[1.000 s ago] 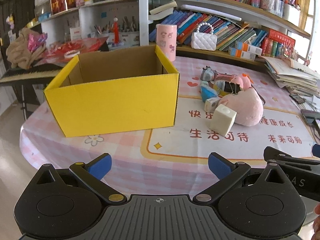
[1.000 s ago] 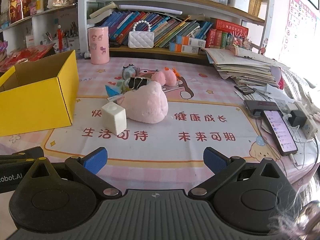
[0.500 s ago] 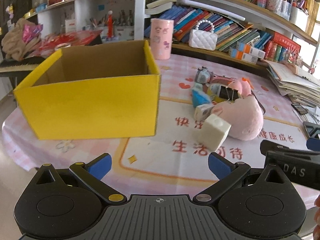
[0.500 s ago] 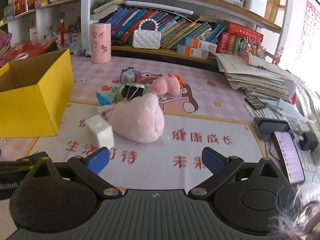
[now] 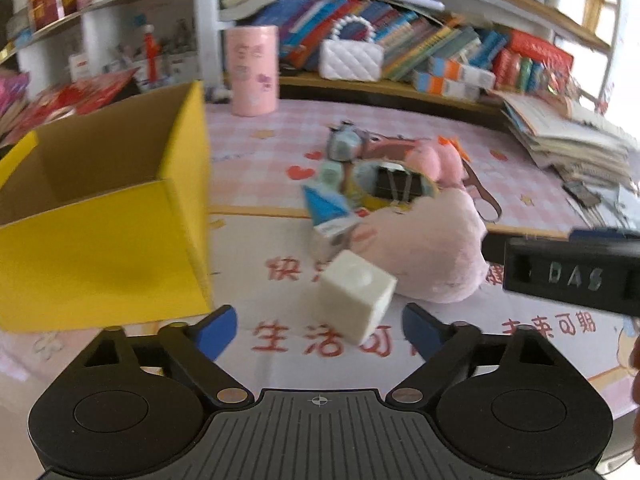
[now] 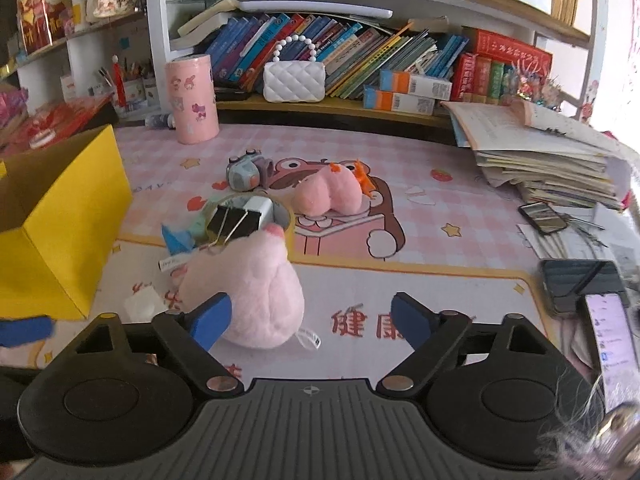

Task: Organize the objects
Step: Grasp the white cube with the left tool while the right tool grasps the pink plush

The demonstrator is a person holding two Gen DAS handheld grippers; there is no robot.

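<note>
Yellow box (image 5: 100, 236), open-topped, plain brown cardboard inside, stands at the left of the counter (image 5: 256, 148). Just right of it a white cube (image 5: 356, 294) with a round dimple on top sits tilted between the blue tips of the left tongs (image 5: 320, 330), which are closing but not touching it. Further right, a fuzzy pink plush (image 6: 248, 292) lies against the cube; the right tongs (image 6: 310, 320) are closing too, gripping nothing, left tip in front of the plush.

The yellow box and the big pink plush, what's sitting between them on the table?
In the left wrist view, a white cube stands on the mat between the yellow box and the pink plush.
</note>
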